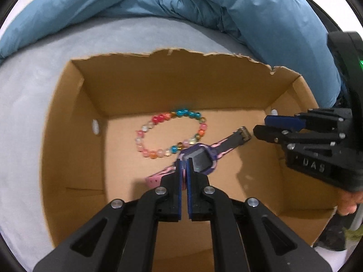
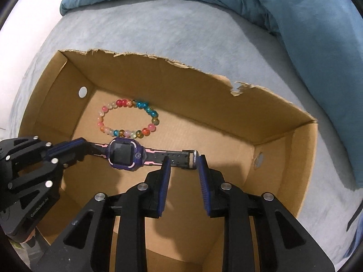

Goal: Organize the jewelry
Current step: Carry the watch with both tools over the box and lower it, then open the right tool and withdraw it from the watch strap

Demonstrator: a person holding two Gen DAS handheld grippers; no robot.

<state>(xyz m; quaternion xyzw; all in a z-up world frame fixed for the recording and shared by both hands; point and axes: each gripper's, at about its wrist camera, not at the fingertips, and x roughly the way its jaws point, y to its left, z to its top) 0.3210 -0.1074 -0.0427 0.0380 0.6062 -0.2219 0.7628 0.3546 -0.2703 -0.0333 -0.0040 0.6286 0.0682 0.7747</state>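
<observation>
Inside the torn cardboard box (image 2: 281, 172) on the bed (image 2: 158, 34), the left tool (image 1: 185, 162) is clamped on the pink strap of the purple smartwatch (image 2: 123, 154), just beside its face. The right tool (image 2: 183, 161) stands with its pads parted around the watch's dark buckle end, not pressing it. The colourful beaded bracelet (image 2: 128, 119) lies flat on the box floor just beyond the watch, near the far wall.

We see our left gripper (image 1: 186, 162) pinching the purple smartwatch (image 1: 200, 156) strap inside the cardboard box (image 1: 172, 83), beside a beaded bracelet (image 1: 170, 133).
</observation>
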